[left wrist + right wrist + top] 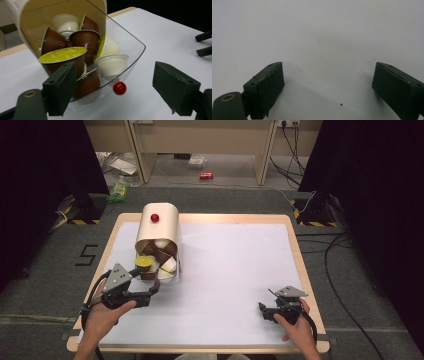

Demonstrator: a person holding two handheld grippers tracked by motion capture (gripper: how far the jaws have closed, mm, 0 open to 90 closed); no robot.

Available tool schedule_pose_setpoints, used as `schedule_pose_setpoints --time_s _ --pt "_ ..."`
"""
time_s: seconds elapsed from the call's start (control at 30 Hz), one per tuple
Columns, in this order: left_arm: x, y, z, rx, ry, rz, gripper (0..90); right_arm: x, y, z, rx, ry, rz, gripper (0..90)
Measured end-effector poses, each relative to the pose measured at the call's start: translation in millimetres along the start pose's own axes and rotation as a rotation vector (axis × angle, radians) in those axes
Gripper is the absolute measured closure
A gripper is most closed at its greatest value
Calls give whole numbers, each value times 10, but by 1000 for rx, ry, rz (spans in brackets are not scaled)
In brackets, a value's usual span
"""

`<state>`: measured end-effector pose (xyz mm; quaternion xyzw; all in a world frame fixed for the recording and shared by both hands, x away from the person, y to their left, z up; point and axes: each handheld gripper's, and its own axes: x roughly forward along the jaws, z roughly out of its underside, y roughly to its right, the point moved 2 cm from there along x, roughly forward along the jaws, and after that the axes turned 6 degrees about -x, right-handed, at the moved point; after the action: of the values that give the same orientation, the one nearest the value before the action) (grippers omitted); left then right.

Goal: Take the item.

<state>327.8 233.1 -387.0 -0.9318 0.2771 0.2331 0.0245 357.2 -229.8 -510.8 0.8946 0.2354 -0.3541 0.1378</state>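
Note:
A cream capsule holder [160, 231] with a red knob [155, 218] on top lies at the table's left. Its clear front bin [130, 45] is tipped toward me and holds several coffee capsules, brown and white. One brown capsule has a yellow lid [62, 54], and a white capsule [111, 65] sits at the front. A second red knob [119, 88] sits on the clear wall. My left gripper [117, 93] is open just in front of the bin, its left jaw close to the yellow-lidded capsule [143, 262]. My right gripper [328, 87] is open with nothing between its jaws, low over the white mat at the front right [263, 312].
The white mat [235, 265] covers a wooden table with a raised rim [300, 265]. My right gripper's jaws [203, 43] appear far off in the left gripper view. Beyond the table, a red can [206, 175], cables and stand bases lie on the floor.

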Motion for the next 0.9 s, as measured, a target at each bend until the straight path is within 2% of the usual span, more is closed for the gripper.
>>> schedule_pose_setpoints --time_s 0.27,0.37,0.63,0.9 --pt "-28 -123 -44 -12 15 -60 193 0 0 0 0 0 0 110" --pt "0 -178 -83 -36 29 -82 193 0 0 0 0 0 0 110" --pt "102 -237 -123 -44 28 -109 194 1 0 0 0 0 0 109" --pt "171 -262 -195 -33 38 -130 206 1 0 0 0 0 0 109"
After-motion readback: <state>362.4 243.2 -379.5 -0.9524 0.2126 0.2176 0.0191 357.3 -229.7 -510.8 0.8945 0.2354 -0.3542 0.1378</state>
